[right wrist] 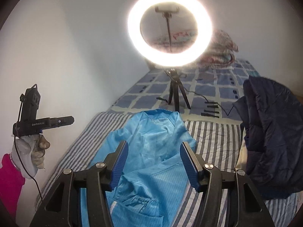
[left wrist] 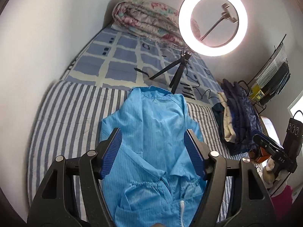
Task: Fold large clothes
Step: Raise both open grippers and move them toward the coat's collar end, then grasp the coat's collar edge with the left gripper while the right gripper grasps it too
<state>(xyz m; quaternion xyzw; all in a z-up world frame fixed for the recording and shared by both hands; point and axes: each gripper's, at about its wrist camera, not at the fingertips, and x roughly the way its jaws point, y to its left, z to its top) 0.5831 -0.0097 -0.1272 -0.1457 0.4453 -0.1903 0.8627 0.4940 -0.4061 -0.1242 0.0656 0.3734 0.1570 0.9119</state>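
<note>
A light blue garment point(left wrist: 151, 151) of thin, faintly shiny fabric with fine pinstripe stitching lies spread on a bed, over a sheet of grey and white stripes point(left wrist: 68, 121). Its collar points to 12 o'clock; gathered elastic cuffs bunch near 6 o'clock.

The left claw point(left wrist: 153, 143) hangs above the garment with its ribbed blue pads point(left wrist: 111, 152) wide apart and nothing between them. The right claw point(right wrist: 153, 157) hovers the same way, pads apart and empty.

Beyond the stripes, toward 12 o'clock, the bed wears a blue and cream checked cover point(left wrist: 121, 56). A glowing ring light point(left wrist: 213, 20) stands there on a slim black tripod point(left wrist: 176, 70), with a rolled floral quilt point(left wrist: 145, 20) behind it.

Only the left view shows a stack of folded clothes point(left wrist: 236, 117), navy and cream, at 3 o'clock, the right-hand tool's black body at 4 o'clock, and a wire rack at 2 o'clock against the wall.

Only the right view shows the left hand point(right wrist: 36, 149) in a worn grey knit glove at 9 o'clock, gripping its black tool, with a magenta sleeve point(right wrist: 9, 181) below. At 3 o'clock a puffy navy quilted jacket point(right wrist: 272, 132) rises close to the lens.
</note>
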